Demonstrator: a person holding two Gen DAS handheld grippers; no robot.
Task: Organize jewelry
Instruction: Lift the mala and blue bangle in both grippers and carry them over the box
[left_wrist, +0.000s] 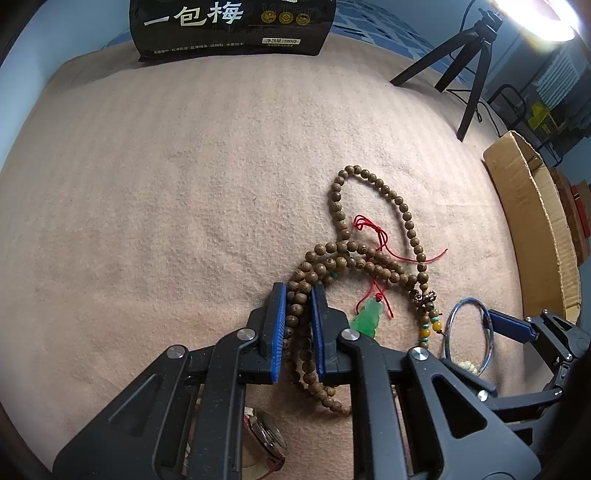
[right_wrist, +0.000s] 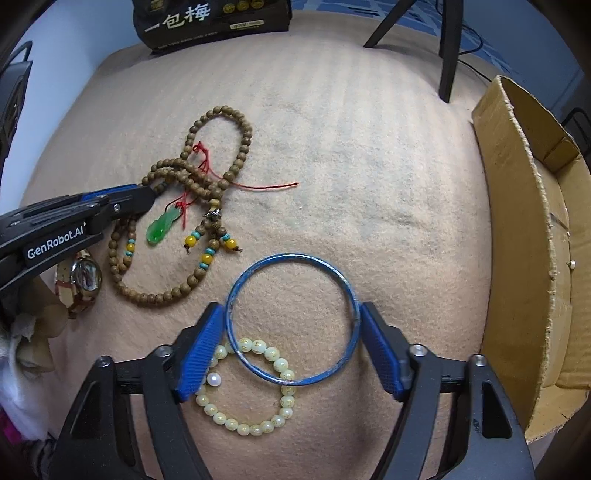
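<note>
Left wrist view, lower center: left gripper (left_wrist: 298, 295) narrow, pinching the beads (left_wrist: 373, 254) w/ strands btwn pads; right gripper (right_wrist: 291, 325) wide, straddling bangle (right_wrist: 292, 319) at lower center of its view; next prob lift toward box (right_wrist: 528, 236).

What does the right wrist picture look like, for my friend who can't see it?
The right gripper is open around a blue bangle lying on a beige blanket, overlapping a pale bead bracelet. Farther left lie wooden prayer beads, a green pendant and a watch; a cardboard box sits right.
</note>
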